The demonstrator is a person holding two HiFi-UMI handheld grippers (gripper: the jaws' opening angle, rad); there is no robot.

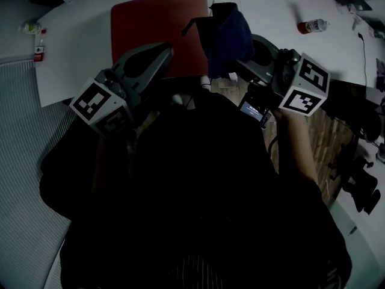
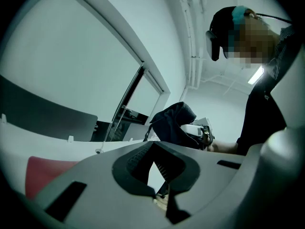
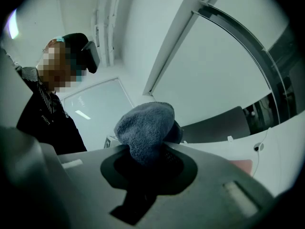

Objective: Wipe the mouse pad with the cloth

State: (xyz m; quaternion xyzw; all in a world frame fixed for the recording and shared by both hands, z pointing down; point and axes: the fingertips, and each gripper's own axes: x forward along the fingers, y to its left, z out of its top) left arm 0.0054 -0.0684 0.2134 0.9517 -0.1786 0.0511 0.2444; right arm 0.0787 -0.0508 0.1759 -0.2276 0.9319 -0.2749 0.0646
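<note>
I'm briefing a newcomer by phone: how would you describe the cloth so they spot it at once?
On the white table lies a red mouse pad. By the pad's right edge, the right gripper clamps the cloth: a dark blue, fuzzy bundle, the only soft thing among hard plastic and flat surfaces.

Count coming in | mouse pad (image 1: 157, 29): one | cloth (image 1: 228, 32): one | grippers: two, that's left gripper (image 1: 163, 52) and right gripper (image 1: 243, 56) | bottle (image 1: 313, 25): just one | table (image 1: 78, 47): one
</note>
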